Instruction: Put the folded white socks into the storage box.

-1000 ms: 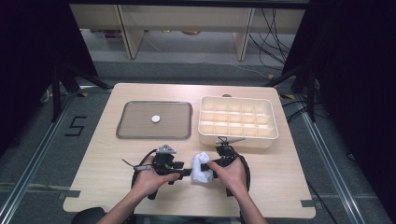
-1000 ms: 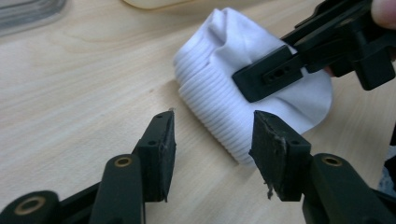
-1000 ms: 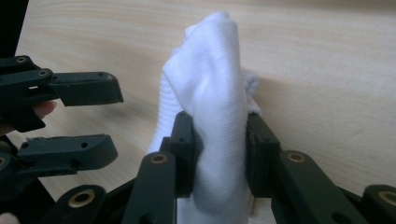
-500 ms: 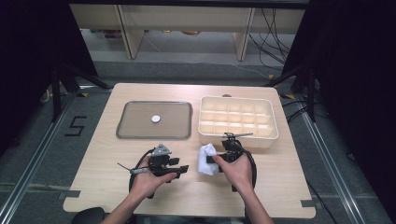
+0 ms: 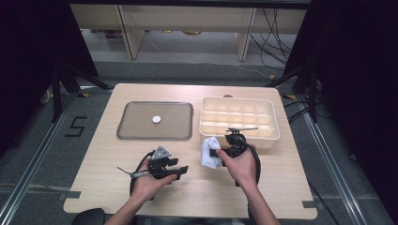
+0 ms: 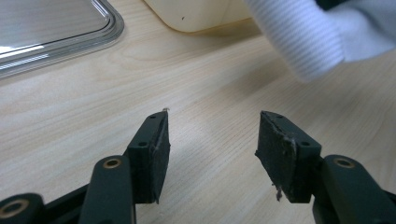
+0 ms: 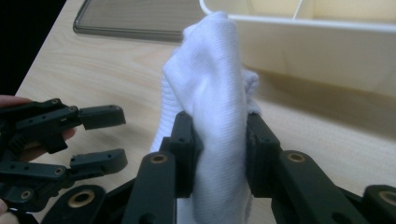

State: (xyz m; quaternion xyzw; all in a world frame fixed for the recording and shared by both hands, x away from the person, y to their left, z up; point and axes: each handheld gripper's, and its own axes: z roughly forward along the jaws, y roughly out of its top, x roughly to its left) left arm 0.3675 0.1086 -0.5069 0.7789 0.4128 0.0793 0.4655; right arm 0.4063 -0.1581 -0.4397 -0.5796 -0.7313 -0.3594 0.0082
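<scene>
A white ribbed cloth (image 5: 209,153), folded thick, hangs just above the table in front of the cream box. My right gripper (image 5: 219,152) is shut on it; in the right gripper view both pads press the cloth (image 7: 210,79) between them, at the right gripper (image 7: 219,135). My left gripper (image 5: 181,170) sits low over the table to the cloth's left, apart from it. Its jaws have just been opening and stand open with bare wood between them at the left gripper (image 6: 212,135). The cloth (image 6: 308,42) hangs beyond its right jaw.
A grey tray (image 5: 136,133) with a small white disc (image 5: 156,119) lies at the back left. A cream compartment box (image 5: 239,129) stands at the back right, just behind the cloth. Cables trail from both grippers toward the table's front edge.
The two grippers were together at the cloth; the left one has drawn away to the left with wider jaws. The right hand has lifted the cloth a little toward the box.
</scene>
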